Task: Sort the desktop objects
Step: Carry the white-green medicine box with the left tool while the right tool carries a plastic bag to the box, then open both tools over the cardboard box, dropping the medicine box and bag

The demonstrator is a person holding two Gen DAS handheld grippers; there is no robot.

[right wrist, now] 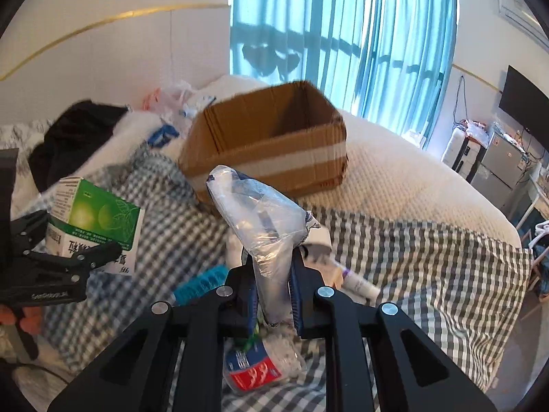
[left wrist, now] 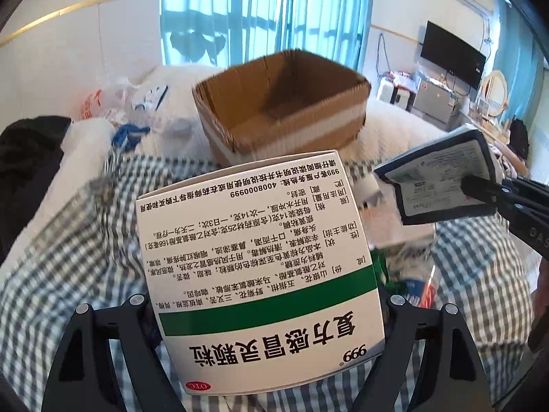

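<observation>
My left gripper [left wrist: 269, 304] is shut on a white and green medicine box [left wrist: 254, 261] and holds it above the checked cloth; it also shows in the right wrist view [right wrist: 92, 226]. My right gripper [right wrist: 274, 295] is shut on a clear plastic packet with blue print [right wrist: 264, 219], seen edge-on in the left wrist view [left wrist: 442, 182]. An open cardboard box [left wrist: 284, 106] stands on the bed ahead of both grippers, also in the right wrist view [right wrist: 271, 140].
A checked cloth [right wrist: 411, 261] covers the bed, with a blue brush [right wrist: 202, 283], a white tube [right wrist: 357, 283] and a crushed plastic bottle [right wrist: 257, 367] on it. Plastic bags [left wrist: 116, 103] and dark clothing [left wrist: 27, 158] lie at the left. A TV [left wrist: 453, 53] and shelves stand far right.
</observation>
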